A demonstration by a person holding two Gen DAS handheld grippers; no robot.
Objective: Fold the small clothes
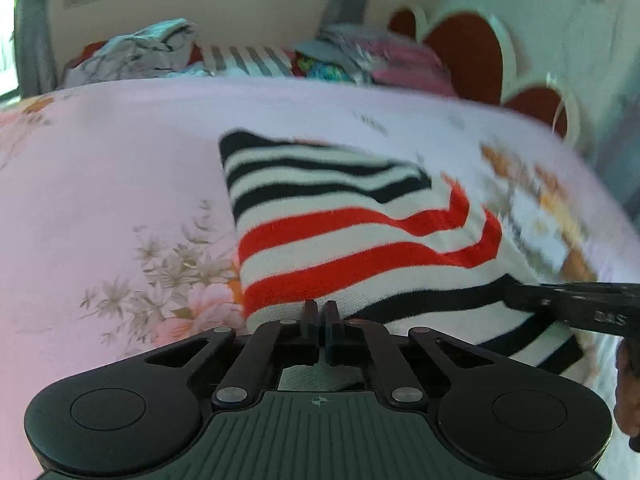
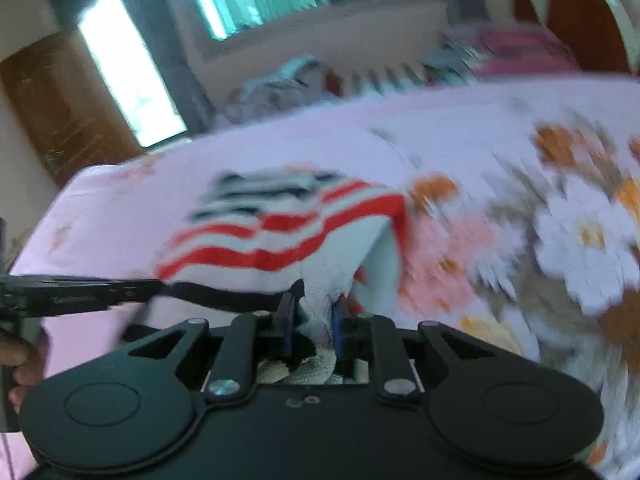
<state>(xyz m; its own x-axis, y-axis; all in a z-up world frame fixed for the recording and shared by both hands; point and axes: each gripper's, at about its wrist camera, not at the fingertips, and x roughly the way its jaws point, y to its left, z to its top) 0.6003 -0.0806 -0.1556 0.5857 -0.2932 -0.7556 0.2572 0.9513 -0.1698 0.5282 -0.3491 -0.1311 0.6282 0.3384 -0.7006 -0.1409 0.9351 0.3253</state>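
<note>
Listed, left to right: left gripper (image 1: 319, 314), jaws closed on the near hem of the striped knit garment (image 1: 340, 232), which lies on the pink floral bedsheet (image 1: 120, 168); right gripper (image 2: 313, 312), jaws clamping a bunched white fold of it; left view alone sharp, showing a fuzzy weave with black and red bands; right view alone shows a wooden door (image 2: 60, 108); both blur the heaped clothes (image 1: 136, 56).
</note>
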